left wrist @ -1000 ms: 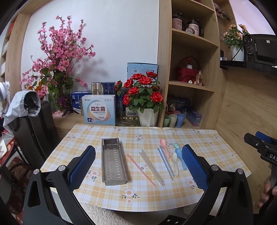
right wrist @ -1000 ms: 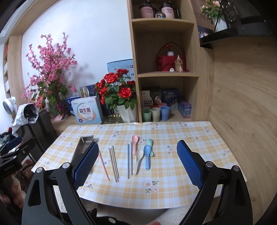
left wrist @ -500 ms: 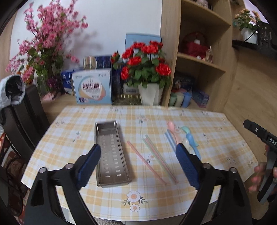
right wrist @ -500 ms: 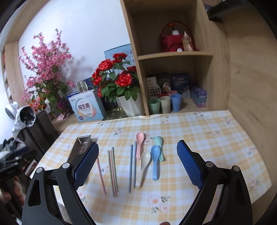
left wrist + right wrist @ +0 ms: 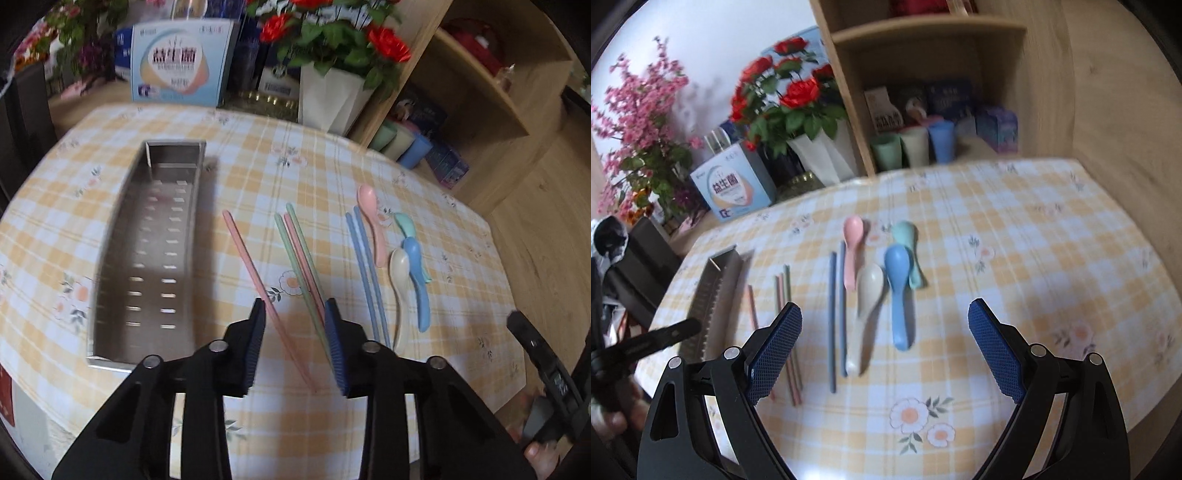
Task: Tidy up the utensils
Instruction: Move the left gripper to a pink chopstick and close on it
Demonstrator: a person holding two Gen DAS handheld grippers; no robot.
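Note:
An empty perforated steel tray (image 5: 173, 155) lies on the left of the checked tablecloth. Right of it lie a single pink chopstick (image 5: 243, 254), a green and pink bundle (image 5: 299, 251), two blue chopsticks (image 5: 364, 269), then pink (image 5: 369, 218), teal (image 5: 404, 225), blue (image 5: 415, 273) and cream (image 5: 399, 280) spoons. My left gripper (image 5: 294, 314) is low over the table with its jaws closing. The single pink chopstick runs between the pads, which do not press it. My right gripper (image 5: 885, 314) stands wide open above the cream spoon (image 5: 868, 302) and blue spoon (image 5: 897, 288) handles, holding nothing.
Behind the table stand a white pot of red roses (image 5: 332, 99), a light blue box (image 5: 181, 66) and three cups (image 5: 916, 147) at the foot of a wooden shelf unit. A dark chair (image 5: 639, 266) is at the left. The table's front edge is just below both grippers.
Both grippers have come down and forward toward the table. The left jaws have narrowed from wide open to a small gap around the single pink chopstick. The right jaws stayed wide.

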